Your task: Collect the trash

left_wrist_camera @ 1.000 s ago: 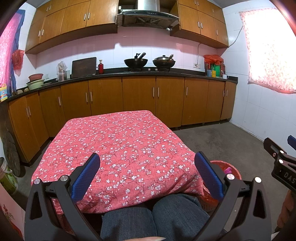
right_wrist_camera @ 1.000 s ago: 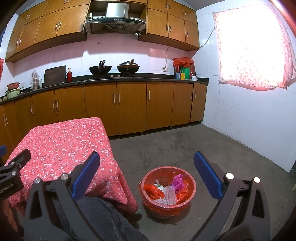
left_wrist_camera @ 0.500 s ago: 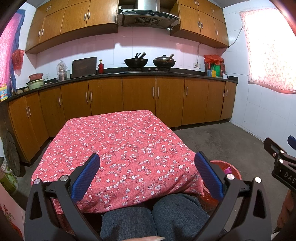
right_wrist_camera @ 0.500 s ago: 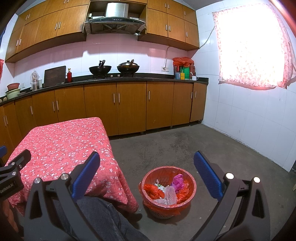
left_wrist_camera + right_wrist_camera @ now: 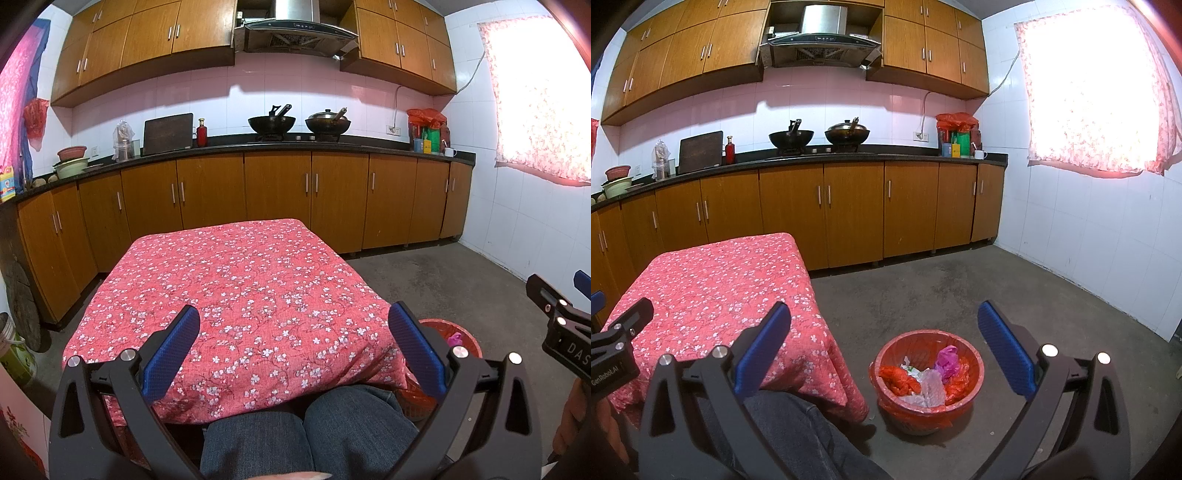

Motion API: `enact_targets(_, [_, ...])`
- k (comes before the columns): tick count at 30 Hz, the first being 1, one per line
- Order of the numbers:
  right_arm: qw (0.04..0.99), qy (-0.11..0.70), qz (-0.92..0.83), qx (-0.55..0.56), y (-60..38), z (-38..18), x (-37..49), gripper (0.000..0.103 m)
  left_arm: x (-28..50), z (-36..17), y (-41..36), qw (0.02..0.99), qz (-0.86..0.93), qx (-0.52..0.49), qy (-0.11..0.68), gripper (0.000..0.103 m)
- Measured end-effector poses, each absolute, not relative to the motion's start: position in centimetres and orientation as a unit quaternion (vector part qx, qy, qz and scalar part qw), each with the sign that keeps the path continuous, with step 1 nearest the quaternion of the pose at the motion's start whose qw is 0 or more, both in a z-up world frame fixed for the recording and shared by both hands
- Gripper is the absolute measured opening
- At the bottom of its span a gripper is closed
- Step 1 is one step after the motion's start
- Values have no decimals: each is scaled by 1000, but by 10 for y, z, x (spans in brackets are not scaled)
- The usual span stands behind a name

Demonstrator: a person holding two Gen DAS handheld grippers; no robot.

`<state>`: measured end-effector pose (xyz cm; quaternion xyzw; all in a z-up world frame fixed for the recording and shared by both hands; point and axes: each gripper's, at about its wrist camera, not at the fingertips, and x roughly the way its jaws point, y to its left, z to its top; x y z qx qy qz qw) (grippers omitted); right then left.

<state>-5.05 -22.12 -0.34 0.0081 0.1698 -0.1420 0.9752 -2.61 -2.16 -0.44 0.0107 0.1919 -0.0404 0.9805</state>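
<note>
A red trash basket [image 5: 973, 387] stands on the floor right of the table, holding crumpled red, white and purple trash [image 5: 929, 376]. Its rim shows in the left wrist view [image 5: 469, 338] behind the table corner. My left gripper [image 5: 293, 332] is open and empty above the near edge of the table with the red flowered cloth [image 5: 236, 280]. My right gripper [image 5: 882, 334] is open and empty above the floor, just before the basket. No trash shows on the cloth.
The table [image 5: 713, 288] is on the left in the right wrist view. My knees in jeans [image 5: 306, 435] sit under its near edge. Wooden cabinets [image 5: 277, 192] and a black counter with woks [image 5: 271, 123] line the back. White tiled wall [image 5: 1089, 236] at right.
</note>
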Motion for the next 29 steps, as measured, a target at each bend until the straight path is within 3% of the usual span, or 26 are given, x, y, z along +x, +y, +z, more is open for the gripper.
enact_targets(29, [975, 170, -142, 10, -222, -4, -51, 99, -29, -6, -14, 981, -44, 12, 187, 101])
